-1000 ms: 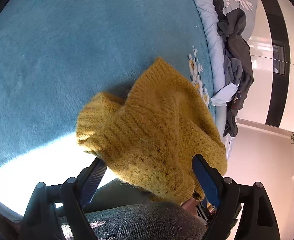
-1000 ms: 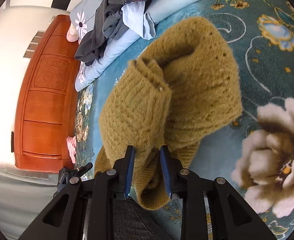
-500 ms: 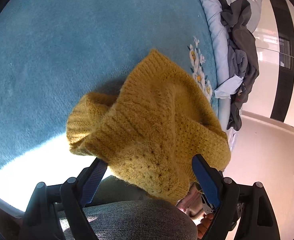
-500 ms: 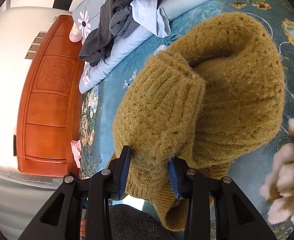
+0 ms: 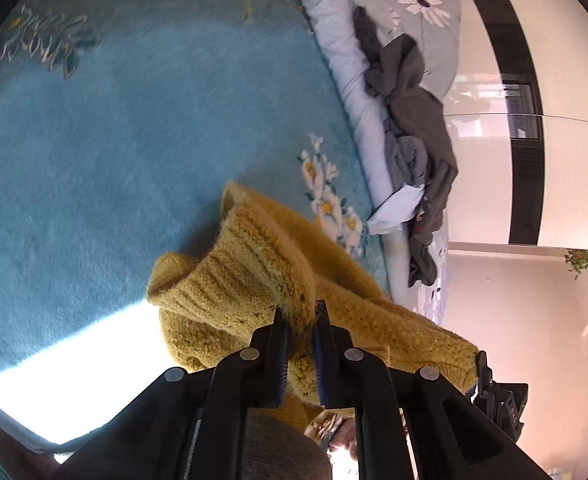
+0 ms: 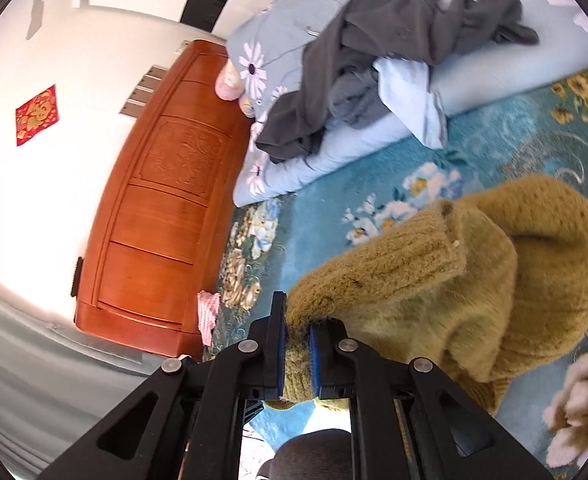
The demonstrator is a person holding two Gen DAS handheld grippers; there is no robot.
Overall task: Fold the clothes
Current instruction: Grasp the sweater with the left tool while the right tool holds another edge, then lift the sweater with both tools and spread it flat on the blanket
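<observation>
A mustard yellow knitted sweater (image 5: 254, 280) hangs bunched above the blue floral carpet (image 5: 114, 128). My left gripper (image 5: 298, 312) is shut on a ribbed edge of it. The sweater also shows in the right wrist view (image 6: 473, 272), where my right gripper (image 6: 295, 320) is shut on another ribbed edge, with the rest drooping to the right onto the carpet (image 6: 493, 152).
A pale blue daisy-print quilt (image 5: 345, 40) lies along the carpet's edge with a pile of dark grey clothes (image 5: 413, 120) on it. The pile also shows in the right wrist view (image 6: 373, 52). A wooden cabinet (image 6: 162, 208) stands by the white wall.
My left gripper was open under the sweater and has shut on its ribbed edge. My right gripper keeps its hold. Both have lifted the sweater higher and drawn it apart.
</observation>
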